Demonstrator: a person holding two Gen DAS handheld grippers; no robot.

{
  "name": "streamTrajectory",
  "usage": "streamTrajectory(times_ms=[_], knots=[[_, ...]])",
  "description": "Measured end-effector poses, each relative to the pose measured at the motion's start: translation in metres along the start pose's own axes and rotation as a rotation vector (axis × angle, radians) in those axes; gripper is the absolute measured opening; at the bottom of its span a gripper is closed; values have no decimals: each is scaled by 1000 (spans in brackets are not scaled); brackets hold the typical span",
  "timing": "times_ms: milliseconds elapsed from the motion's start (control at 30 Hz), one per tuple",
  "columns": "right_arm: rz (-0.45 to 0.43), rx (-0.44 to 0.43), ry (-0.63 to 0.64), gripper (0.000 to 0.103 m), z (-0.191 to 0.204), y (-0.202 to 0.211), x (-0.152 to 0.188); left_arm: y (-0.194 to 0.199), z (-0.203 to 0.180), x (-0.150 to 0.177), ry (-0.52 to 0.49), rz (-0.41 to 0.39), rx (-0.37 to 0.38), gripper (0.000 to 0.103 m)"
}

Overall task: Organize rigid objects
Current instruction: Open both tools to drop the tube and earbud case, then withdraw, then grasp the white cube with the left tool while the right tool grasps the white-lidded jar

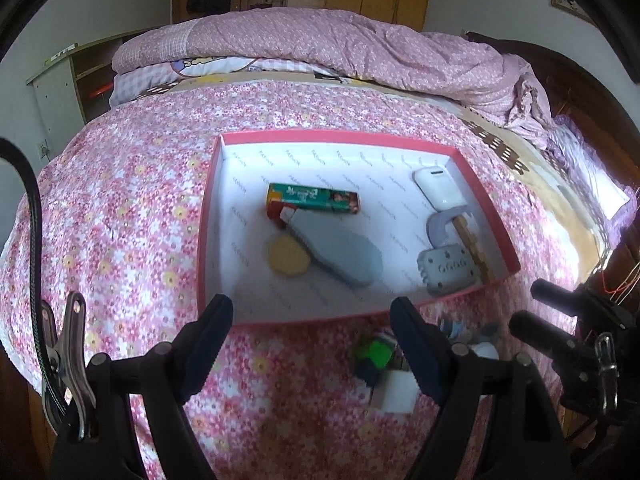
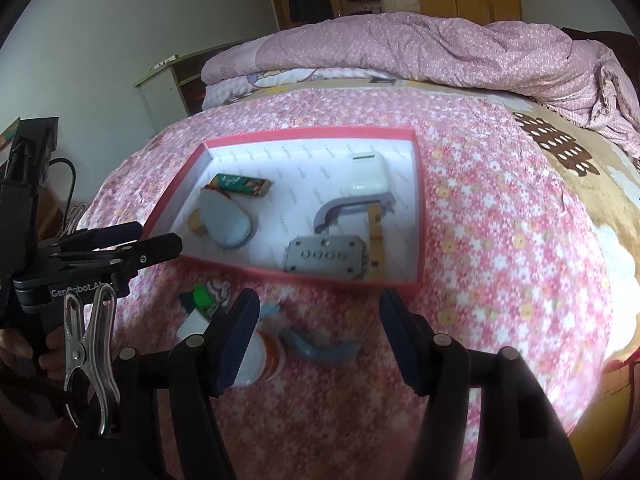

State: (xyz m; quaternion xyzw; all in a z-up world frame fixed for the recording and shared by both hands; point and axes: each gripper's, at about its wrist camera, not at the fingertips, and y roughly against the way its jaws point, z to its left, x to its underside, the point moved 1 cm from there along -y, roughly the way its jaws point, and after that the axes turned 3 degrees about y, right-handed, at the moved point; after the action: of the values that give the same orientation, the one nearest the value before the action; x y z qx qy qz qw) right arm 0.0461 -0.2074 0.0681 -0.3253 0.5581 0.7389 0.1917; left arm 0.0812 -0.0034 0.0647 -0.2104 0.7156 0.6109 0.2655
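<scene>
Both your left gripper (image 1: 310, 346) and right gripper (image 2: 318, 338) hang spread and empty; several loose pieces, a curved grey plastic part (image 2: 320, 347) among them, lie just outside the red-rimmed cardboard box (image 2: 418, 208); soft bedding could let it slip when pinched.

A bed (image 1: 132, 200) covered in a pink flowered sheet carries everything. A shallow red box (image 1: 208, 216) with a white lining sits flat on the sheet, and just in front of its near wall lies a loose cluster: a blurred small thing with a green patch (image 2: 202, 296), a white block (image 1: 394, 396), a white round lid with an orange rim (image 2: 266, 360) and a curved grey piece (image 2: 320, 348). At the far end a folded pink quilt (image 1: 320, 44) is heaped across the bed.
</scene>
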Motion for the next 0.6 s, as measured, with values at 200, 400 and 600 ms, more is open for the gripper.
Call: streamTrajectory(times_ms=[200, 400, 600], knots=[[13, -24, 19, 64, 12, 6, 12, 4, 3, 15, -1, 8, -8, 84], [39, -60, 55, 64, 31, 2, 21, 9, 8, 27, 5, 13, -7, 84], [74, -74, 95, 64, 49, -10, 26, 12, 14, 37, 11, 22, -7, 84]])
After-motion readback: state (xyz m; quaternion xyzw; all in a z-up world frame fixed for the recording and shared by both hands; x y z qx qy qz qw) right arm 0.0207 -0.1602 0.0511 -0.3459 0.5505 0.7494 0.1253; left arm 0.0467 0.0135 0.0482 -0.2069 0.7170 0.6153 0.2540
